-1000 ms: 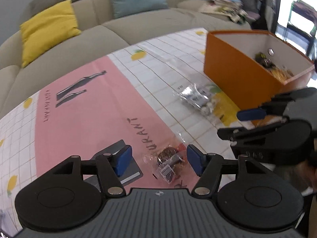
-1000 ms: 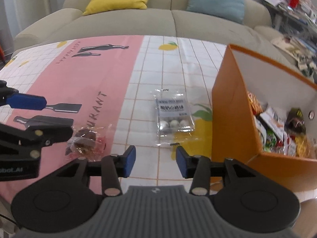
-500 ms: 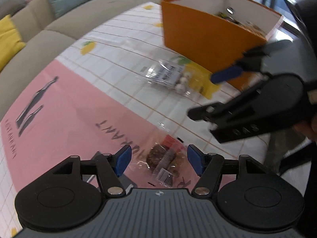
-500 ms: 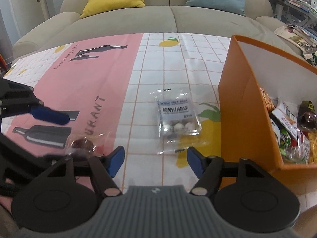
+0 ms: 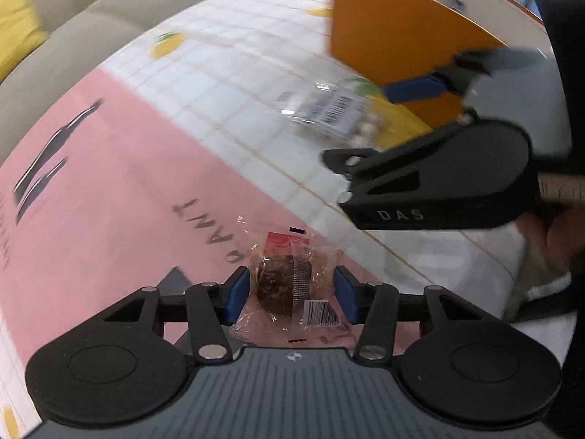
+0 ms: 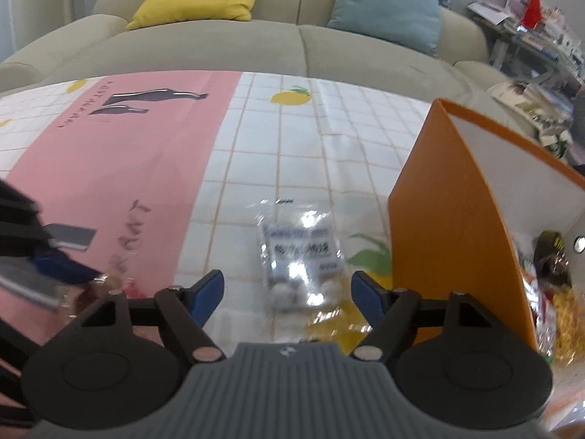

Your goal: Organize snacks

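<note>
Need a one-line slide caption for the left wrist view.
Left gripper, jaws closing, straddles a clear-wrapped brown snack on the pink tablecloth.

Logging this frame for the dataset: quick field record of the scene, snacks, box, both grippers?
surface: tablecloth, pink band and white grid
box: orange box, open, already holding snacks
brown snack: clear wrapper, between the left gripper pads, jaws just closing, grip not confirmed
white ball snack: packet on the cloth beside the box
right gripper: jaws just opening, packet between the fingers, untouched

Two close, downward, overlapping wrist views
</note>
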Tool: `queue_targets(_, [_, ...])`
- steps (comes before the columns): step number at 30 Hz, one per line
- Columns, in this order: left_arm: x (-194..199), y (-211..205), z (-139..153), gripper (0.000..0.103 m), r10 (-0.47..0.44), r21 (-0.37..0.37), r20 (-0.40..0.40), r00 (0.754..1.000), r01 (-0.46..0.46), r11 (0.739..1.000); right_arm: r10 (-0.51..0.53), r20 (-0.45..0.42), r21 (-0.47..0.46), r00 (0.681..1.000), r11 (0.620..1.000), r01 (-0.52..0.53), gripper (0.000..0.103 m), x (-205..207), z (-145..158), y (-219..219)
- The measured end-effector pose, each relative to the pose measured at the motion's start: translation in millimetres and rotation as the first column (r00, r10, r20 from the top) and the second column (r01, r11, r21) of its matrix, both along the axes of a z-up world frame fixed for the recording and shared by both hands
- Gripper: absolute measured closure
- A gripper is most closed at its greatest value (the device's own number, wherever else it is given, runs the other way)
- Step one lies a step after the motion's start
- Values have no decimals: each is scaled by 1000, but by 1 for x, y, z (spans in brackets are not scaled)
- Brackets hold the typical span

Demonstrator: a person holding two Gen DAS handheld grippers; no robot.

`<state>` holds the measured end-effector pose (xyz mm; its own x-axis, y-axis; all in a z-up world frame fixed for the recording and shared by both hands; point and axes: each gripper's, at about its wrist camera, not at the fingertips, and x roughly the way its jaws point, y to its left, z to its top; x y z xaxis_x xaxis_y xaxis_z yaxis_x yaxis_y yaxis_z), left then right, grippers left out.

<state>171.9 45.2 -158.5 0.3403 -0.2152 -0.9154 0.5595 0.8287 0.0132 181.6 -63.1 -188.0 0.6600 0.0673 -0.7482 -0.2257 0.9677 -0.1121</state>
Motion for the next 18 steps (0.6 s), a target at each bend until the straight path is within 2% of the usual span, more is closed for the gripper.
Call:
queue_targets(4, [6, 8, 0, 46, 151, -38, -1, 989, -151, 988, -23, 7, 2, 1000, 1000, 23, 26, 14, -6, 1])
queue_targets(8, [8, 12, 0, 46, 236, -61, 7, 972, -236, 970, -38, -8, 4, 999, 999, 38, 26, 27, -15, 1])
queue_targets(11, [6, 13, 0, 46, 308, -74, 5, 951, -307, 949, -52, -35, 58, 998, 997, 54, 24, 30, -17, -4])
queue_targets(15, [4, 14, 1, 46, 364, -87, 11, 931, -362, 928, -55, -82, 140, 995, 988, 67, 25, 26, -17, -10])
queue_targets(18, [4, 14, -2, 43, 374, -97, 15, 927, -371, 924, -45, -84, 154, 995, 986, 58, 29, 22, -16, -10])
